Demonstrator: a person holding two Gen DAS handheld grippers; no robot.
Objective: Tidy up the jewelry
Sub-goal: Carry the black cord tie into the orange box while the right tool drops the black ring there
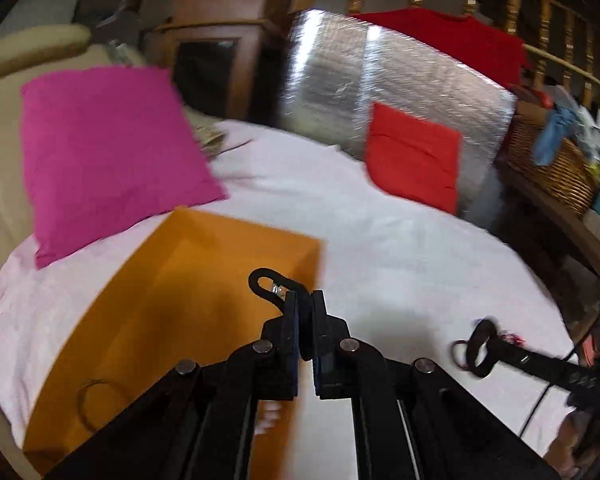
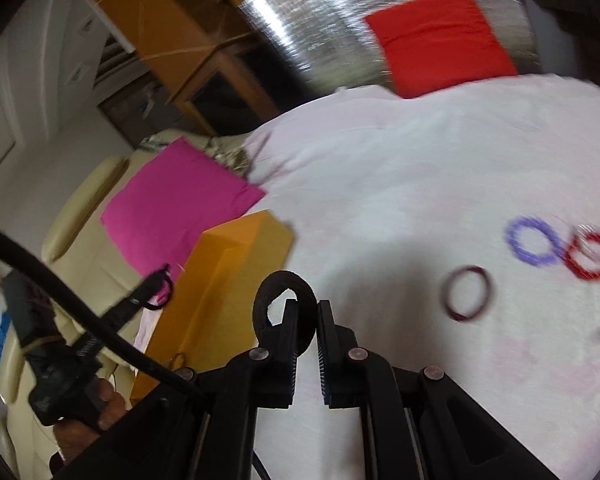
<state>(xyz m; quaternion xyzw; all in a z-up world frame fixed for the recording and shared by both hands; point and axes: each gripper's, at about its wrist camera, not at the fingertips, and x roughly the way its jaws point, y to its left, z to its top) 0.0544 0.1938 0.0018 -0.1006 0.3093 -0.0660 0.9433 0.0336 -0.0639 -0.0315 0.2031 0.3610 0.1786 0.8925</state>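
Right wrist: both tongs [image 2: 308, 312] [image 1: 305, 300] pressed together empty beside orange box [image 2: 220, 280] edge.

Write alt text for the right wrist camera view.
The right gripper hangs nearly closed over a white sheet, with three bracelets lying to its right and an orange box to its left, beside a pink cushion.

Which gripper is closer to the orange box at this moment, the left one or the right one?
Left. The left gripper is directly above the orange box, its tips over the box's right edge. The right gripper is off to the box's right, above the white cloth.
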